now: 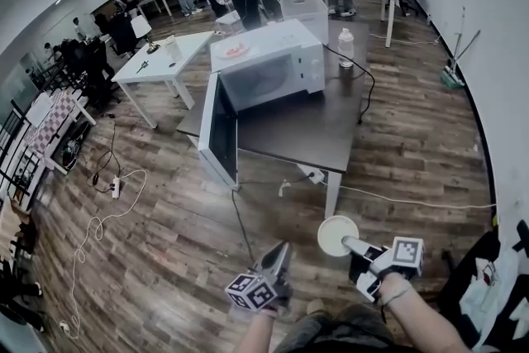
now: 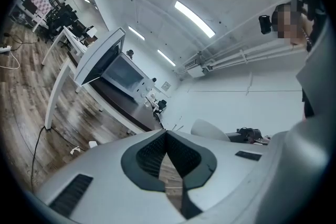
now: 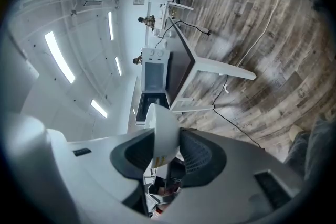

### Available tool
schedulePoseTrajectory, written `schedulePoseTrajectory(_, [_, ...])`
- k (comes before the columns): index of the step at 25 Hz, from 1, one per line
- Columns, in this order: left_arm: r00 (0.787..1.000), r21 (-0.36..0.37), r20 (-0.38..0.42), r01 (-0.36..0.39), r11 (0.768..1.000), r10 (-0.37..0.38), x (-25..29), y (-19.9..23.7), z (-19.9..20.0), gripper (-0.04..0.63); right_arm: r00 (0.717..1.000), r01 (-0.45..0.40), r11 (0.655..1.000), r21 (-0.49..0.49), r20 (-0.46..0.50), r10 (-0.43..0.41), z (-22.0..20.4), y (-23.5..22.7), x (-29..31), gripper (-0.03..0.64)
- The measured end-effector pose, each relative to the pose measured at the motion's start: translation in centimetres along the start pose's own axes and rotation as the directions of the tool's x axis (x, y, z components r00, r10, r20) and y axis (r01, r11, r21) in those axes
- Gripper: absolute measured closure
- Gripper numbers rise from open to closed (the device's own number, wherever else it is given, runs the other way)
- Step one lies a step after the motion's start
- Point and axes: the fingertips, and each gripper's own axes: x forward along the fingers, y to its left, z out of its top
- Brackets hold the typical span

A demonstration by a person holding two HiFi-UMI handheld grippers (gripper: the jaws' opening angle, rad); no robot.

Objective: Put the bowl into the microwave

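microwave (image 1: 269,66) on table (image 1: 293,136) | plate (image 1: 234,50) on microwave | bottle (image 1: 345,47) right of microwave | bowl (image 1: 337,236) before table

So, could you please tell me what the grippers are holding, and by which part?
The right gripper clamps the white bowl by its rim; the left gripper is shut and empty.

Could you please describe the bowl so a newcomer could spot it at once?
Start at the dark table bearing the white microwave with its door open, then come down the wood floor to the two grippers at the head view's bottom. The bowl is the round white dish clamped by its rim in the right gripper; the left gripper holds nothing.
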Motion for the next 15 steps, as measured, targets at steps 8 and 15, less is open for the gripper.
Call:
schedulePoseTrajectory(8, [0.998, -0.025, 0.011, -0.055, 0.998, 0.056, 2.2, 2.6, 0.8, 0.595, 0.999, 0.02, 1.0, 0.007, -0.05, -0.019, 2.6, -0.1, 3.8, 0.477])
schedulePoseTrajectory(15, [0.994, -0.008, 0.053, -0.096, 0.995, 0.096, 7.3, 5.2, 3.0, 0.594, 0.993, 0.028, 0.999, -0.02, -0.113, -0.03, 6.9, 1.0, 8.5, 0.477])
